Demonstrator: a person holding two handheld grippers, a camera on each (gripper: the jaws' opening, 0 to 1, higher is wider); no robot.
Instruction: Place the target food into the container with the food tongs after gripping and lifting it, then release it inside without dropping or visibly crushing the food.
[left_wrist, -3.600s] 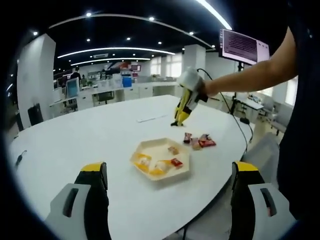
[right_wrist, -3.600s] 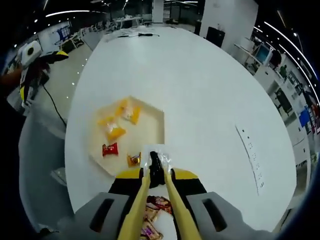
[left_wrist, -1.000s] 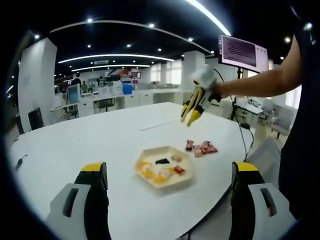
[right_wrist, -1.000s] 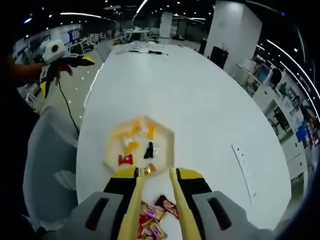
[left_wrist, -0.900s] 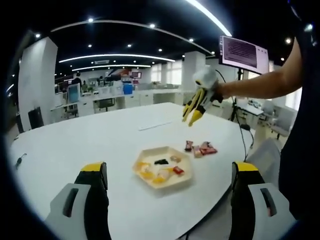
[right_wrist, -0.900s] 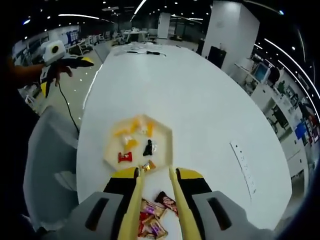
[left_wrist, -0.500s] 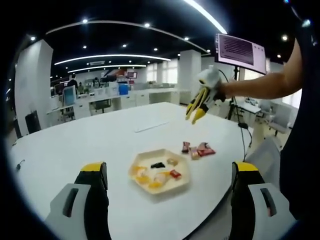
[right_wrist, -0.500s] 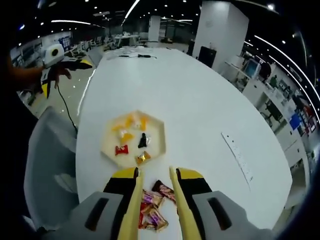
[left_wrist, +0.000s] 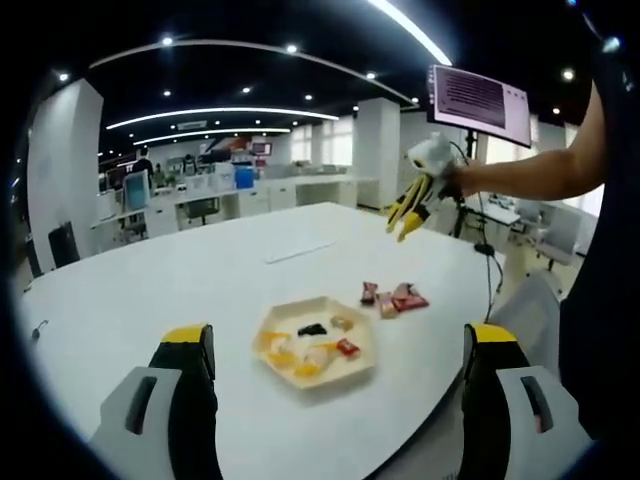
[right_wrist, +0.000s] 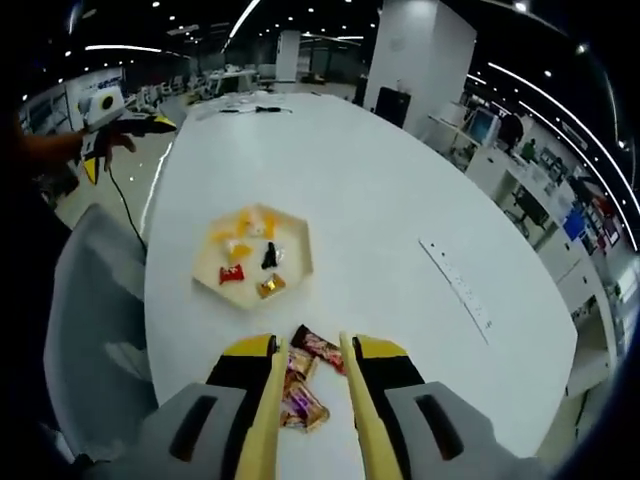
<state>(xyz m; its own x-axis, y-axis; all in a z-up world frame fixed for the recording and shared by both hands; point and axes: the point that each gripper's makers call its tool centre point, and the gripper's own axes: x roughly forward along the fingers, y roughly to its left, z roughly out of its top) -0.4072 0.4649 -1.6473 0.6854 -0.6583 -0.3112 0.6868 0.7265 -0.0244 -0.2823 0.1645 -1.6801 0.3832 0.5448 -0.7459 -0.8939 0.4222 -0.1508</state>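
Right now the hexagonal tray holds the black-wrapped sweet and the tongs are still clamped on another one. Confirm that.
Not quite. The black-wrapped sweet does lie in the hexagonal tray, but the right gripper view shows the yellow tongs open and empty, raised above the loose sweets on the white table.

From the left gripper view we look nearly level across the white surface from beyond its edge, well back from the hexagonal tray. From the right gripper view we look steeply down on the surface from above, closer in. We see the tray and the wrapped snacks in both views.
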